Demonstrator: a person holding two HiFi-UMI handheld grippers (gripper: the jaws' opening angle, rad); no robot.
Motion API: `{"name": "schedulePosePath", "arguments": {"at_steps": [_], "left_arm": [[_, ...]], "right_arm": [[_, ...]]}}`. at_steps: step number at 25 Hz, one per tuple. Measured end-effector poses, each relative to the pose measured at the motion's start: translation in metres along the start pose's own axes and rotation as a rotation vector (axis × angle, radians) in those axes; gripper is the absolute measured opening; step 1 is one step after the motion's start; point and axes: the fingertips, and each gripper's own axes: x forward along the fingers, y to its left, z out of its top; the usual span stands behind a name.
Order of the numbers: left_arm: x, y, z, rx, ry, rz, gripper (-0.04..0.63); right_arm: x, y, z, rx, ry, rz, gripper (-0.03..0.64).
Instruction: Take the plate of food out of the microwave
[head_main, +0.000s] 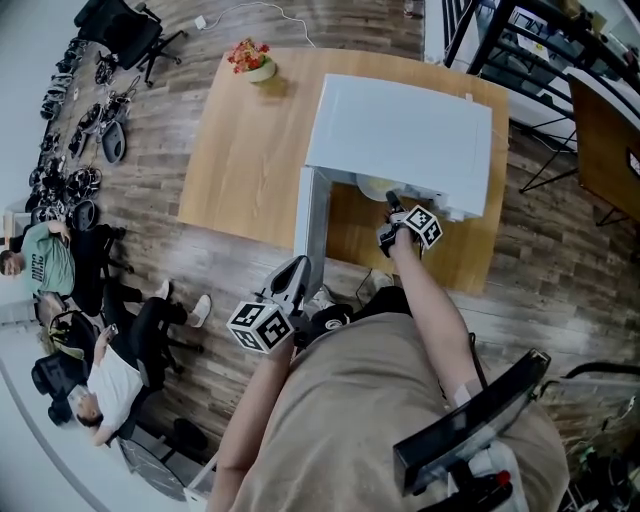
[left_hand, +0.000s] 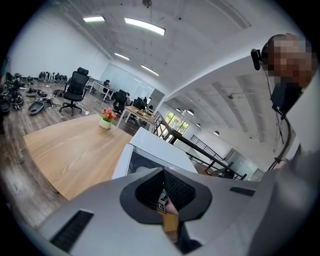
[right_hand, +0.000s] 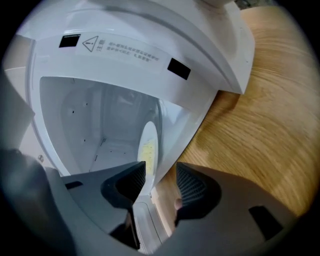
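A white microwave (head_main: 400, 135) stands on the wooden table (head_main: 245, 150), its door (head_main: 310, 215) swung open to the left. The white plate (head_main: 375, 186) with yellow food sits at the front of the cavity. My right gripper (head_main: 392, 205) reaches into the opening. In the right gripper view it (right_hand: 161, 182) is open, with the plate (right_hand: 149, 150) rim-on between the jaws; the left pad is close to the rim, the right pad apart. My left gripper (head_main: 290, 280) hangs back below the table edge by the door. It (left_hand: 163, 187) is shut with nothing in it.
A small pot of flowers (head_main: 252, 60) stands at the table's far left corner. Two people (head_main: 110, 370) sit on the floor at the left, beside gear along the wall. An office chair (head_main: 125, 30) stands at the back left. Dark shelving (head_main: 540, 60) lines the right.
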Motion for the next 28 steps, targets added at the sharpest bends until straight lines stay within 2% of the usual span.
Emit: {"name": "schedulePosePath", "arguments": {"at_steps": [3, 4, 6, 8, 16, 23, 28], "left_arm": [[0.001, -0.002, 0.001, -0.001, -0.007, -0.001, 0.006], [0.002, -0.002, 0.001, -0.002, -0.009, -0.002, 0.006], [0.004, -0.003, 0.001, -0.003, -0.015, -0.004, 0.006], [0.006, -0.004, 0.001, -0.003, -0.019, -0.007, 0.006], [0.005, -0.011, 0.002, -0.012, -0.027, -0.025, 0.006], [0.013, -0.019, -0.004, -0.034, -0.032, -0.046, 0.005], [0.018, -0.023, -0.01, -0.061, -0.04, -0.053, 0.006]], "right_arm": [[0.004, -0.003, -0.002, 0.045, 0.019, -0.019, 0.175], [0.004, -0.003, -0.002, 0.066, 0.025, -0.012, 0.145], [0.003, 0.001, 0.0, 0.098, 0.035, 0.028, 0.037], [0.0, 0.009, -0.001, 0.102, 0.056, 0.072, 0.023], [-0.047, 0.035, -0.021, 0.087, 0.181, 0.178, 0.02], [-0.111, 0.062, -0.036, 0.004, 0.346, 0.209, 0.02], [-0.153, 0.096, -0.038, -0.062, 0.404, 0.257, 0.02]]}}
